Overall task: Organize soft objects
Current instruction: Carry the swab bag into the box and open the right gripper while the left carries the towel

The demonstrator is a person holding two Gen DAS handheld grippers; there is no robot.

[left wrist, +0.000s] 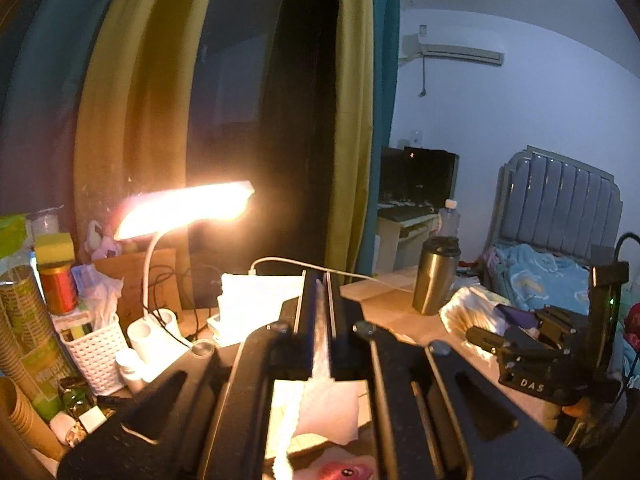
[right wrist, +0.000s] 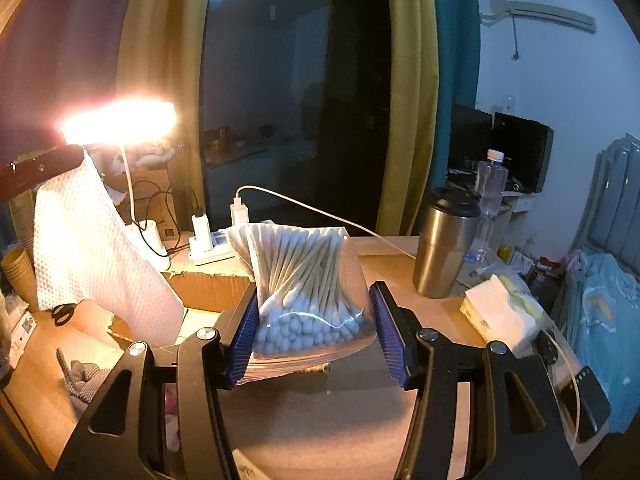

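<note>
My left gripper (left wrist: 320,300) is shut on the edge of a white dimpled paper towel (left wrist: 328,408), which hangs below its fingers. From the right wrist view the same towel (right wrist: 92,260) drapes down from the left gripper (right wrist: 40,168) at the upper left. My right gripper (right wrist: 316,292) is shut on a clear bag of cotton swabs (right wrist: 312,280), held above the cardboard-covered desk (right wrist: 320,420). The blue pads (right wrist: 244,332) press the bag's sides. In the left wrist view the right gripper (left wrist: 480,336) with the bag (left wrist: 468,312) is at the right.
A lit desk lamp (right wrist: 120,120) glares at the left. A steel tumbler (right wrist: 444,244), a tissue pack (right wrist: 500,312) and a water bottle (right wrist: 490,196) stand right. A power strip (right wrist: 212,244), scissors (right wrist: 62,312), grey cloth (right wrist: 84,376), a white basket (left wrist: 96,352) and paper cups (left wrist: 24,320) crowd the desk.
</note>
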